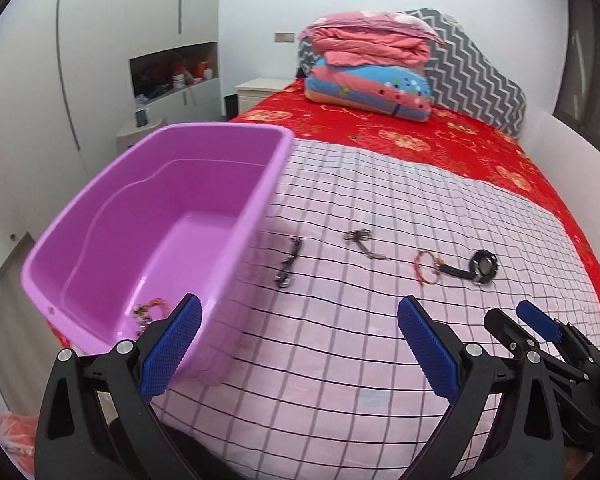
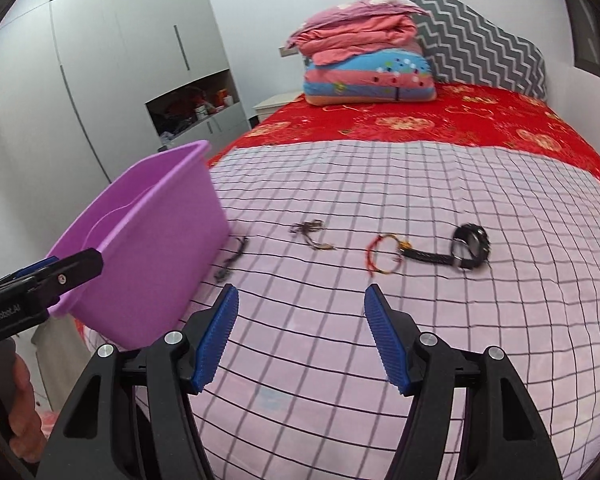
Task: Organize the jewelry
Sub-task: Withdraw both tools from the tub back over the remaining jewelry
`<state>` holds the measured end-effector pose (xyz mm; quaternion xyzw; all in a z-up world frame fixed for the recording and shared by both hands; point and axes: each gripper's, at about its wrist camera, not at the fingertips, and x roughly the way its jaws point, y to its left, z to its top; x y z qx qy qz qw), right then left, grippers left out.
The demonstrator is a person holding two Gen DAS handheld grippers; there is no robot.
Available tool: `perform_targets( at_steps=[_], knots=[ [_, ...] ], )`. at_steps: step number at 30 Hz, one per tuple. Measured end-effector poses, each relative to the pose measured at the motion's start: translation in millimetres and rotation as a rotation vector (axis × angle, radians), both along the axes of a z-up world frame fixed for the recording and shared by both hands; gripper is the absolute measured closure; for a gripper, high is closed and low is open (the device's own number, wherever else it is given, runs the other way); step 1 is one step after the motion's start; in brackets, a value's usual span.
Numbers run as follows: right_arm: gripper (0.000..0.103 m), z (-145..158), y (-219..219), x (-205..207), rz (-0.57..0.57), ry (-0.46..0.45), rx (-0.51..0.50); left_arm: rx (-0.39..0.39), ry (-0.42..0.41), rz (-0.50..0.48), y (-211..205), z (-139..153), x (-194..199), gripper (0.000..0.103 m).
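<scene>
A purple plastic tub (image 1: 148, 216) sits at the left edge of the checked sheet (image 1: 380, 200), with a small orange trinket (image 1: 152, 308) inside. Rightward lie a dark chain (image 1: 288, 262), a brown tangled necklace (image 1: 362, 242), a red bracelet (image 1: 428, 268) and a black wristwatch (image 1: 482, 266). Left gripper (image 1: 300, 344) and right gripper (image 2: 300, 332) both hang with jaws spread, holding nothing

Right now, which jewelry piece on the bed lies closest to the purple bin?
The dark beaded bracelet, almost beside the purple bin; the others lie farther right.

Bed (image 2: 380, 360): bin (image 2: 172, 248), jewelry (image 2: 384, 258), watch (image 2: 470, 246)
</scene>
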<state>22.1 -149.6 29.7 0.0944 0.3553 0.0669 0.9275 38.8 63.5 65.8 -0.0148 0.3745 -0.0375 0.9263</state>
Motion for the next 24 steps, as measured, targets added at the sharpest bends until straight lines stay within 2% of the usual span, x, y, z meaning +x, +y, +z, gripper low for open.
perform_targets(
  at_steps=[6, 9, 17, 24],
  knots=[
    [0.040, -22, -23, 0, -0.028, 0.024, 0.019, -0.002, 0.043, -0.014, -23, -30, 10, 0.007],
    [0.040, -33, -28, 4, -0.032, 0.035, 0.028, 0.017, 0.040, -0.004, -30, -44, 17, 0.007],
    [0.040, -63, -39, 36, -0.047, 0.082, 0.023, 0.055, 0.054, 0.034, -37, -79, 49, 0.007],
    [0.040, -84, -43, 63, -0.057, 0.109, 0.022, 0.039, 0.068, 0.052, -38, -98, 76, 0.007]
  ],
)
